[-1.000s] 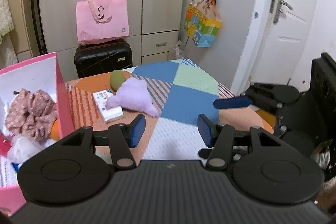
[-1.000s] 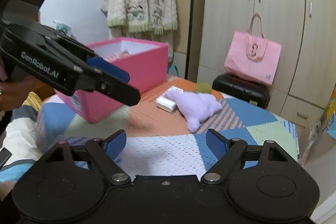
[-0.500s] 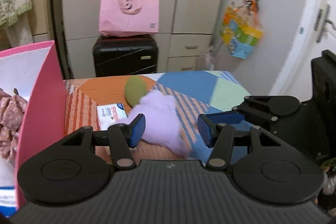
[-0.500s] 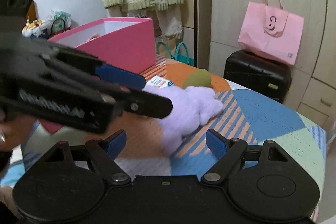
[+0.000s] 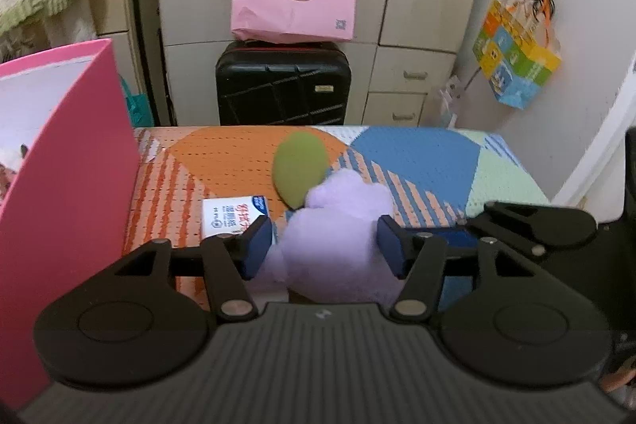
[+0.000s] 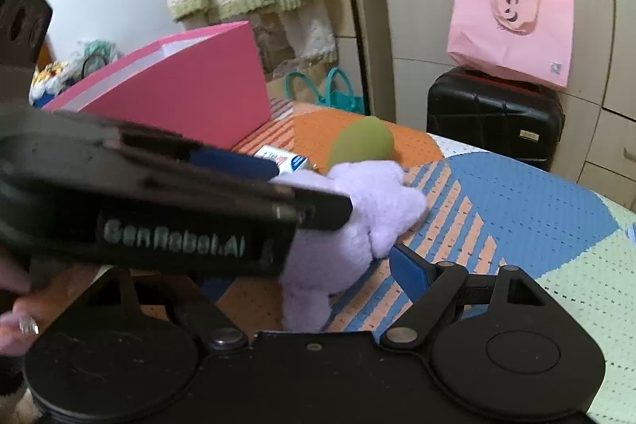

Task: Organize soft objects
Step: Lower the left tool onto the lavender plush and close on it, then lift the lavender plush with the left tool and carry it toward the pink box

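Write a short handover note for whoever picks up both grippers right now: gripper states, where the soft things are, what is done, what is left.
Left gripper: open, jaws straddling the purple plush, not closed on it.
Right gripper: open, empty, low beside the plush.
On the patchwork cover: plush, green pad touching it, tissue pack.
Pink box sits on the left; its contents are barely visible.
Left: close on the plush, box it, then the pad.
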Available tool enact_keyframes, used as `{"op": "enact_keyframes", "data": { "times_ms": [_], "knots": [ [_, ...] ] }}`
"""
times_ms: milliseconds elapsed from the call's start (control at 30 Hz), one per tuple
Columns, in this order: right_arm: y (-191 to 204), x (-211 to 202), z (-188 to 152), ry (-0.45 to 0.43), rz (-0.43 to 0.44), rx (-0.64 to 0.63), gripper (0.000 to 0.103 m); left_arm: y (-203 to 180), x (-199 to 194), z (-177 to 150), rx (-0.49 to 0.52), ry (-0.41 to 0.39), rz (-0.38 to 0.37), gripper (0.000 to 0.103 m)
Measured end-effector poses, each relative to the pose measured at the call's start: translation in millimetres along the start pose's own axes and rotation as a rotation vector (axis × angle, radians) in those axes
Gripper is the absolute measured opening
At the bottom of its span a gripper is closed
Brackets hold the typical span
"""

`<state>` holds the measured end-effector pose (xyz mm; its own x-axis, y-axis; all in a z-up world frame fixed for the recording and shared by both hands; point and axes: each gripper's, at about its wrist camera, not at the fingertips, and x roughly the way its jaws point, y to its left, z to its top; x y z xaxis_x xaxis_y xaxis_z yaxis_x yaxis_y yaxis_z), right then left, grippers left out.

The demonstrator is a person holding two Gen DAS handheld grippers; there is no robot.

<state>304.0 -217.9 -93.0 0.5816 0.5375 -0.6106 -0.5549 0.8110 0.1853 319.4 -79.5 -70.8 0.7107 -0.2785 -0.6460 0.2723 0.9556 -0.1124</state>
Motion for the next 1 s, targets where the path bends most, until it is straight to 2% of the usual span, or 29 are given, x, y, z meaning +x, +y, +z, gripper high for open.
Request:
{"op": "enact_keyframes", "data": {
  "times_ms": [100, 233, 367, 600, 800, 1000],
  "knots": [
    [-2.1, 0.3, -1.8, -0.021, 0.005, 0.023, 0.086, -6.2, 0.3, -0.1, 0.033, 0.022, 0.011, 0.062],
    [5.1, 2.6, -5.1, -0.024, -0.022, -0.025, 0.085, -3.6, 2.4, 2.5, 0.019, 0.071, -0.050, 0.060],
    [15.3, 3.9, -7.7, -0.028, -0.071, -0.114, 0.075, -5.3, -0.4, -1.2, 0.061, 0.071, -0.062, 0.057],
    [17.3, -0.3, -7.5, -0.034, -0.087, -0.131, 0.067, 5.2, -4.1, -5.0, -0.015, 0.098, -0.138, 0.057],
    [22.0, -8.2, -11.6, -0.035, -0.100, -0.102, 0.066, 0.9, -13.0, -11.2, 0.006, 0.082, -0.152, 0.056],
    [32.6, -23.1, -17.6, -0.032, -0.135, -0.078, 0.065, -2.0, -27.1, -18.8, 0.020, 0.067, -0.199, 0.056]
  ]
}}
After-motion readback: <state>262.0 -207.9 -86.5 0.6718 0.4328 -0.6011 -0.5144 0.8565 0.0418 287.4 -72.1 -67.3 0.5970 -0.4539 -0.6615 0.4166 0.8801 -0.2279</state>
